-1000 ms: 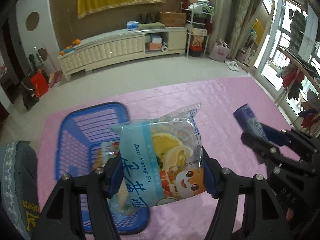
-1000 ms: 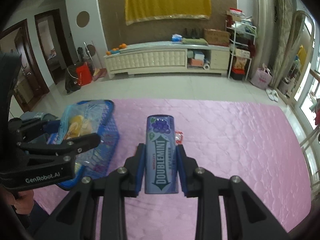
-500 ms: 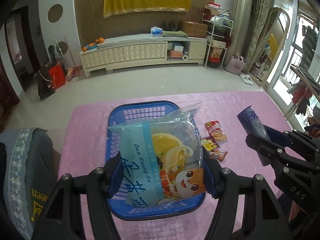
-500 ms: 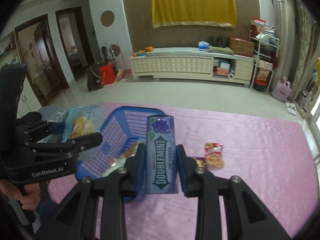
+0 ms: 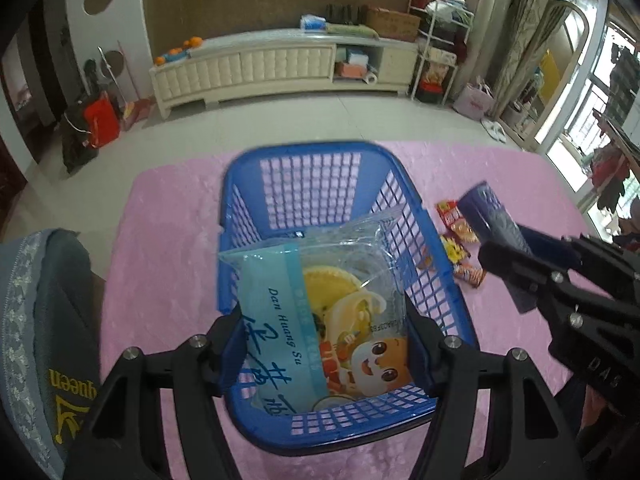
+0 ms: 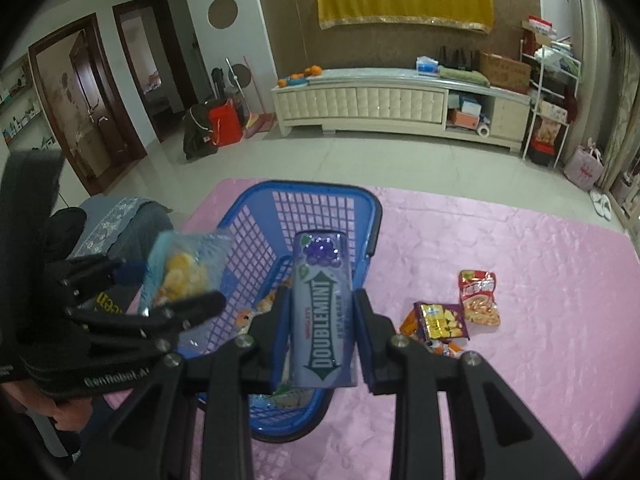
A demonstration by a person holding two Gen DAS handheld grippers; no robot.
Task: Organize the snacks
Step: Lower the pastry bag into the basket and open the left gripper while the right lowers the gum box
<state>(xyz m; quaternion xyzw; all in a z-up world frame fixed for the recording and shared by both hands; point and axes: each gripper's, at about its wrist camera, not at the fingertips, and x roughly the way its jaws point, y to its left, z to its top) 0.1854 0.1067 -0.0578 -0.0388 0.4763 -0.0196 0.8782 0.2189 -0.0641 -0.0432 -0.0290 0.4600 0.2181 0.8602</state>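
**Snacks held over the blue basket, one in each gripper**

Basket (image 5: 436, 276) of blue plastic lattice sits on the pink quilted cloth (image 5: 168, 240), and both grippers hang above it. The left wrist view looks straight down into it: the left gripper (image 5: 324, 344) pinches a clear pastry bag (image 5: 320, 304) with a pale blue band and a cartoon face between its blue pads, the bag covering most of the basket's near half. The basket floor beneath is largely hidden by the bag in this view.

The right wrist view fills that in: past the near rim it shows small packets (image 6: 256, 312) already lying inside the basket (image 6: 372, 216). It also shows the right gripper (image 6: 322, 320) clamped on an upright purple Doublemint bottle (image 6: 322, 312), its jaws pressed against both sides, over the basket's right wall. From the left view that bottle (image 5: 488, 220) appears only edge-on.

On the cloth just right of the basket lie loose snacks: a red packet (image 6: 478, 300), a purple-and-yellow packet (image 6: 440, 320), and orange ones partly behind the right gripper's finger. A grey padded chair back (image 5: 36, 320) stands at the cloth's left edge. A person's hand (image 6: 68, 416) grips the left tool's handle.
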